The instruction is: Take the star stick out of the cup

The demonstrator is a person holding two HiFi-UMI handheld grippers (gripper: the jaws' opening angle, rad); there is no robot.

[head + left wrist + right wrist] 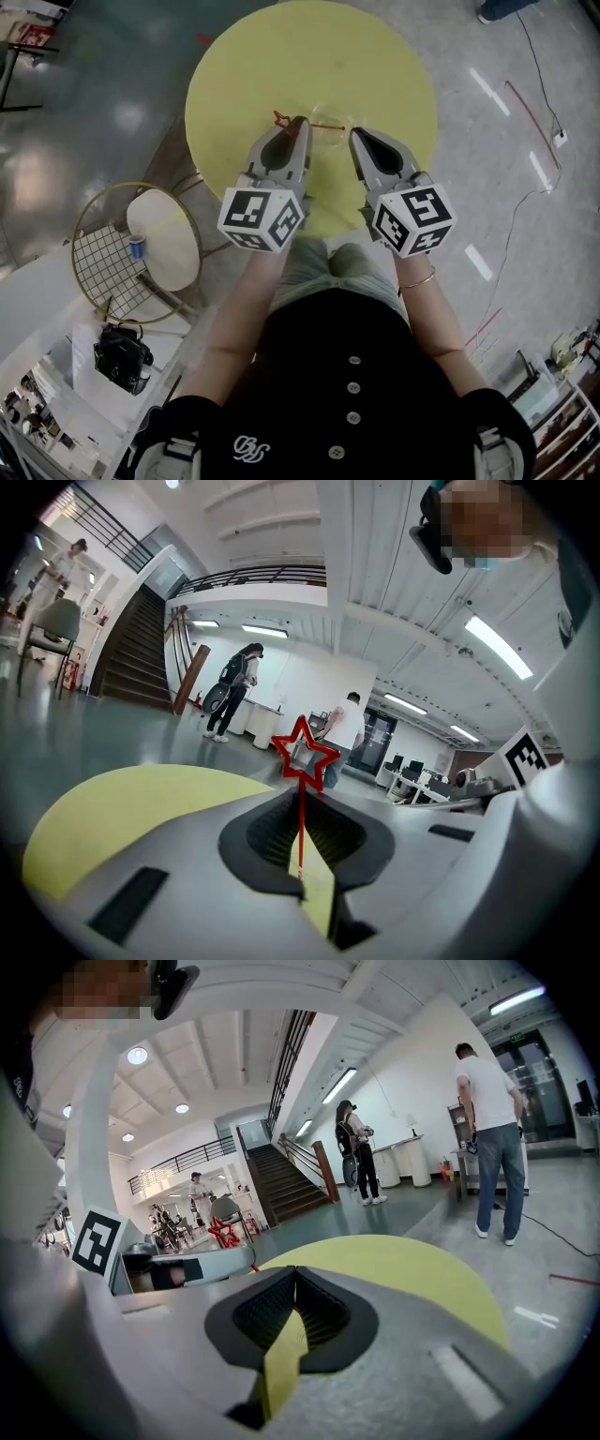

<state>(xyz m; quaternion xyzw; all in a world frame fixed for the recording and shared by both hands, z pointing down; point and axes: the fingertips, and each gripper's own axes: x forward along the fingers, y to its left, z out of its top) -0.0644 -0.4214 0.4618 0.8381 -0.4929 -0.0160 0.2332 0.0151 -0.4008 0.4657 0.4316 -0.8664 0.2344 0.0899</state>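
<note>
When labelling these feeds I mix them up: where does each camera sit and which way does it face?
Head view: on the person's head, facing steeply down at the table; forearms, torso, left gripper and right gripper show.
Left gripper view: on that gripper, facing along its jaws, shut on the star stick.
Right gripper view: likewise, jaws together, over the table.
Shared: all three show the star stick.

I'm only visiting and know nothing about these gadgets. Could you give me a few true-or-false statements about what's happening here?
1. The left gripper pinches the star stick. True.
2. The table is blue. False: it is yellow.
3. The star is a red outline. True.
4. The right gripper holds the star stick. False: the left gripper holds it, and the right gripper's jaws have no stick between them.
</note>
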